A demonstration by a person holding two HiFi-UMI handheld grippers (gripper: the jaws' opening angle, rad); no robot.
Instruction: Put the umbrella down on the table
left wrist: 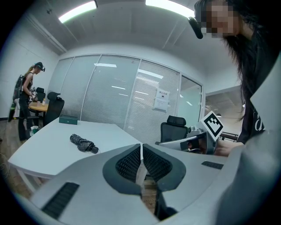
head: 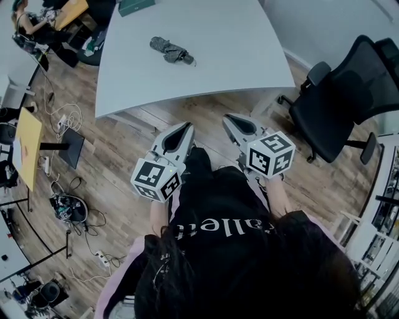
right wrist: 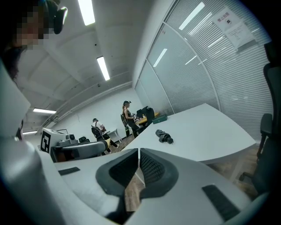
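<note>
Umbrella [head: 171, 51]: flat on counter [head: 243, 56], crosswise, well ahead of our jaws.
Left gripper [head: 186, 127]: closed, empty, nearer.
Right gripper [head: 228, 118]: closed, empty.

Left gripper [head: 187, 127], right gripper [head: 227, 118], side by side, fingers [left wrist: 127, 165] together, both empty

The place is an open-plan office. A large white worktop [head: 237, 56] stands on a wood-plank floor [head: 118, 156], with a black swivel chair [head: 349, 93] beside it. Glass partition walls [left wrist: 109, 94] with blinds [left wrist: 142, 116] and a posted notice [left wrist: 161, 98] close off rooms. Strip lights [left wrist: 77, 12] run along the ceiling, cables [head: 65, 118] trail over the floor, and a person [left wrist: 27, 94] stands at another desk [left wrist: 38, 106].
</note>
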